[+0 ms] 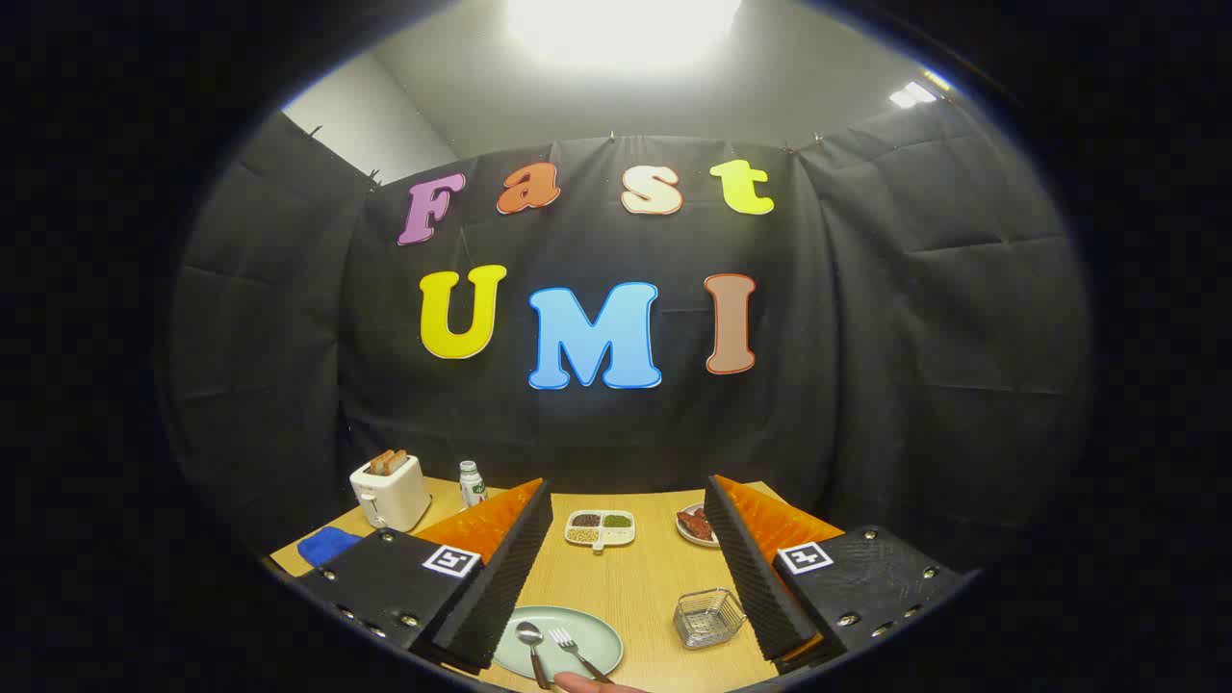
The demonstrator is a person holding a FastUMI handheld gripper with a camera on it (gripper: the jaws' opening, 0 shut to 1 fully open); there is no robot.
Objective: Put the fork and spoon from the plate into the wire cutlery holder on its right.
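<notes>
Item: we hold the gripper [626,568], jaws apart and empty, above the counter [645,587]. Spoon [530,643] and fork [574,651] lie on the plate [597,630], wire cutlery holder [709,618] right, ready for transfer.

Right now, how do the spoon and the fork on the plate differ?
The spoon has a rounded bowl; the fork ends in tines. The spoon lies nearer the left finger, the fork toward the wire cutlery holder. Both are metal, lying apart on the pale green plate, between the open fingers of the gripper.
</notes>
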